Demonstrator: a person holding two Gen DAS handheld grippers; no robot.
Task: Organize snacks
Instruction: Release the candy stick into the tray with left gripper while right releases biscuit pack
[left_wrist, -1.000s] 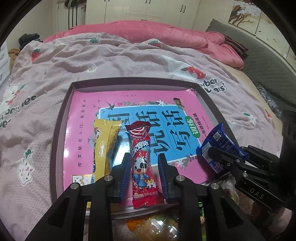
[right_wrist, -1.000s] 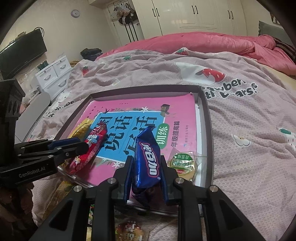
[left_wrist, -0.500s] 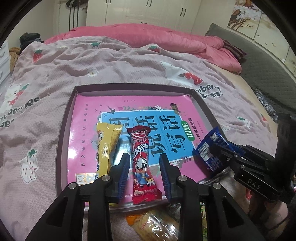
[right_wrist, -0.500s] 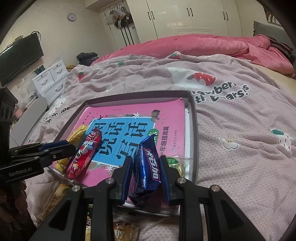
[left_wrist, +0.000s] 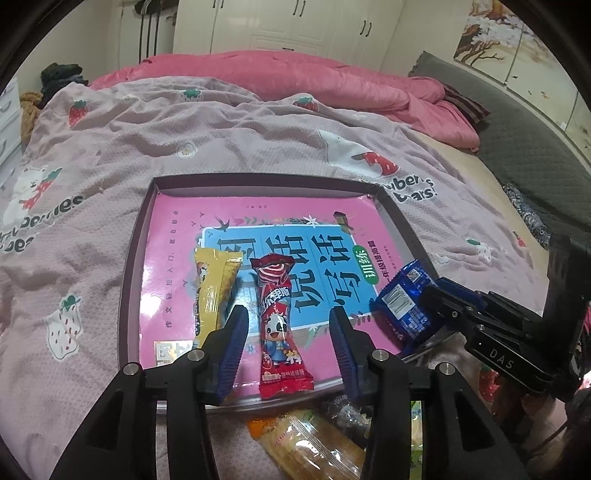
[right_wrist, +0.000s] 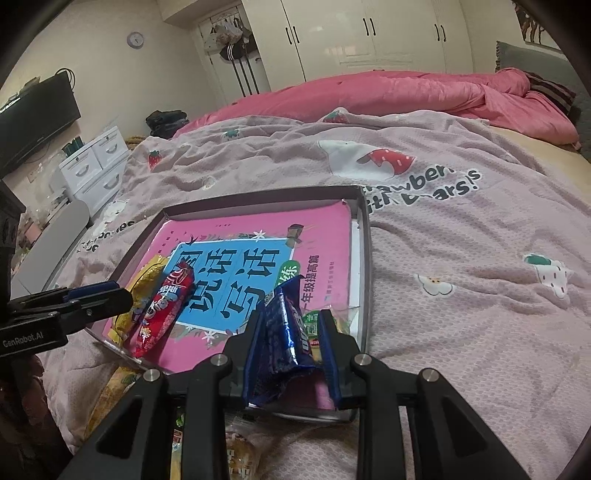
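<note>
A dark tray (left_wrist: 136, 266) lies on the bed with a pink book inside it. On the book a red snack packet (left_wrist: 280, 325) lies flat beside a yellow packet (left_wrist: 212, 291). My left gripper (left_wrist: 286, 332) straddles the red packet; its jaws are opening and the pads stand apart from the wrapper. In the right wrist view my right gripper (right_wrist: 290, 347) is shut on a blue snack packet (right_wrist: 284, 332), held edge-on over the tray's near right corner. A small round green snack (right_wrist: 314, 325) sits in the tray behind it. The red packet (right_wrist: 166, 306) and left gripper (right_wrist: 99, 295) show at the left.
Several loose snack packets (left_wrist: 306, 443) lie on the bedcover just in front of the tray. A pink quilt (left_wrist: 295, 77) is heaped at the far end of the bed. White drawers (right_wrist: 96, 162) stand to the left, a grey headboard (left_wrist: 524, 147) to the right.
My left jaws have spread away from the red packet, which now rests loose on the book. The blue packet in my right gripper has twisted more edge-on; neither hand has shifted much.
</note>
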